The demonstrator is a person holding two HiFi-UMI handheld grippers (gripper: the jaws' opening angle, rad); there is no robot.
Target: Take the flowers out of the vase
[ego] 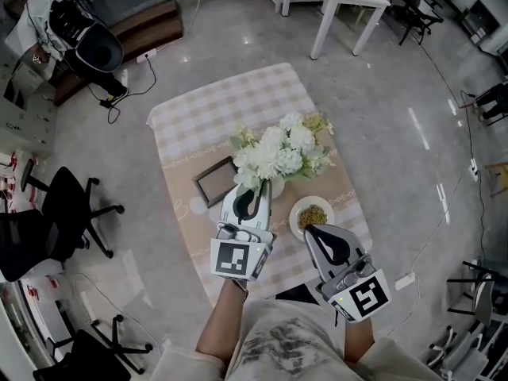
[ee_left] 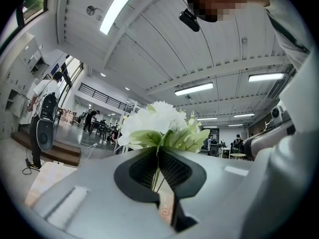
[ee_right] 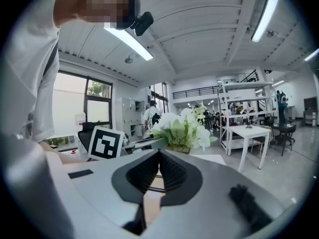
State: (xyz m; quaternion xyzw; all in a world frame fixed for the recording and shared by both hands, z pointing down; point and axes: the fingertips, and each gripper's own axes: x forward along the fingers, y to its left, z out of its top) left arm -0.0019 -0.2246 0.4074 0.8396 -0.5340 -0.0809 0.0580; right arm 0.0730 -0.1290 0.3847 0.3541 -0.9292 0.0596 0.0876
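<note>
Flowers (ego: 284,151) stand upright, stems pinched tight in your left claw (ego: 251,190), vase (ego: 275,187) just beneath: lift straight up.

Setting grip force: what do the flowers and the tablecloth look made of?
Flowers: probably artificial, fabric or plastic. The petals are evenly white, the leaves matte and the stems thin and straight, but real ones can't be ruled out. Tablecloth: looks like woven cloth, with a matte surface and a pale beige-and-white check.

One bunch of white flowers (ego: 284,151), one dark frame (ego: 216,181), one round plate (ego: 295,213), one worktop (ego: 198,117), and two claws: a left claw (ego: 253,189) and a right claw (ego: 313,231)
</note>
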